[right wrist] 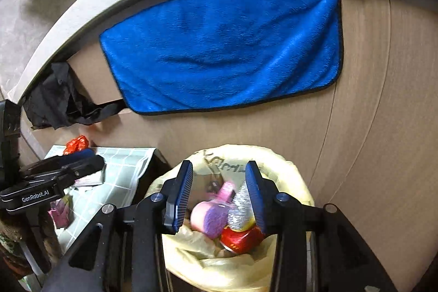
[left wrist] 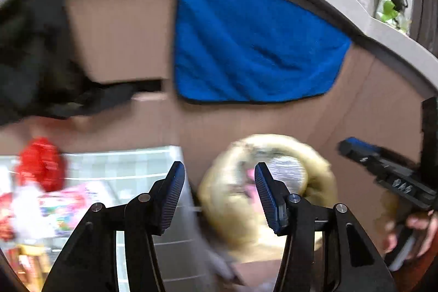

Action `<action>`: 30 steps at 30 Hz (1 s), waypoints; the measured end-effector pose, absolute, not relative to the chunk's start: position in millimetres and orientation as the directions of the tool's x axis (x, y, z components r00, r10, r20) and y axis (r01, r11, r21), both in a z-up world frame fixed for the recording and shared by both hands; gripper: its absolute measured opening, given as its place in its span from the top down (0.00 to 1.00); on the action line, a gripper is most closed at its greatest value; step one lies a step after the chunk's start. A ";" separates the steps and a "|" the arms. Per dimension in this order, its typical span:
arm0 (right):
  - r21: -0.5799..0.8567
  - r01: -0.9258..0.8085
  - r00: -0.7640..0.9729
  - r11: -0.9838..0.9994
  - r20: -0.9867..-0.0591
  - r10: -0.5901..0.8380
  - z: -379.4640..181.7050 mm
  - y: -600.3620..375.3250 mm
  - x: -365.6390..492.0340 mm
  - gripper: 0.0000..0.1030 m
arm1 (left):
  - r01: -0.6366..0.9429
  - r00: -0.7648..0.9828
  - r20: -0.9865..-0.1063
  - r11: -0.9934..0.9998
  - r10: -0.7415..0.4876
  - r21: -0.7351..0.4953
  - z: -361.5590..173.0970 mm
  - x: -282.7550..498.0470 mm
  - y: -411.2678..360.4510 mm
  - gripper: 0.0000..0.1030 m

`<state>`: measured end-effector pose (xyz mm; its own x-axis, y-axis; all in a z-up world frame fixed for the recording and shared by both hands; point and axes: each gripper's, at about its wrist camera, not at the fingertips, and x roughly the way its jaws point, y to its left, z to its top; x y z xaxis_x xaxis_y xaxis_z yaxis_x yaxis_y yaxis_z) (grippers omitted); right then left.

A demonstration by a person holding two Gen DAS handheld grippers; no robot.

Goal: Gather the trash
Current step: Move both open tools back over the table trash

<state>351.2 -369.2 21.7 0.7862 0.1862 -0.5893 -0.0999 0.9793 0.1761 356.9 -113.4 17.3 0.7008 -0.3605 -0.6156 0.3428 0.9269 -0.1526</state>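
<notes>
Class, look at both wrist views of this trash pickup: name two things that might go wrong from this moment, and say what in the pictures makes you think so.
1. The right hand-held gripper stands open above the yellow-lined bin, close to the bag's rim; it could snag the liner.
2. The red wrapper lies at the far edge of the tiled mat; the left hand-held gripper could nudge it off.

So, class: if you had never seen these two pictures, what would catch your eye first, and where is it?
The bright blue cloth dominates, spread flat on the brown surface at the top centre. Below it, straight under the open right gripper, sits a bin lined with a yellow bag, holding pink, silver and red wrappers. To the left, a crumpled red wrapper lies beside a pale tiled mat.
</notes>
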 end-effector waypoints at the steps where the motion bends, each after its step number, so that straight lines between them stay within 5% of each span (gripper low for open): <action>1: 0.172 -0.103 0.788 0.980 -0.587 0.186 23.9 -363.9 348.2 0.63 | 0.329 0.723 -0.603 0.936 -0.337 -0.127 20.7 350.6 -102.0 0.48; 15: -0.048 -0.252 0.843 0.967 -0.501 0.194 61.5 -180.9 293.9 0.62 | 0.141 0.803 -0.566 0.982 -0.186 -0.123 37.8 280.0 83.0 0.48; 30: -0.131 -0.437 0.768 0.890 -0.569 0.294 44.3 -33.9 290.1 0.62 | -0.012 0.777 -0.610 0.966 -0.153 -0.258 -16.1 250.9 215.4 0.48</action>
<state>290.1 -33.9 44.3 0.7684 0.2939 -0.5685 -0.4371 0.8899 -0.1306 250.9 215.4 -16.1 0.7773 -0.1532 -0.6102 -0.0125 0.9659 -0.2585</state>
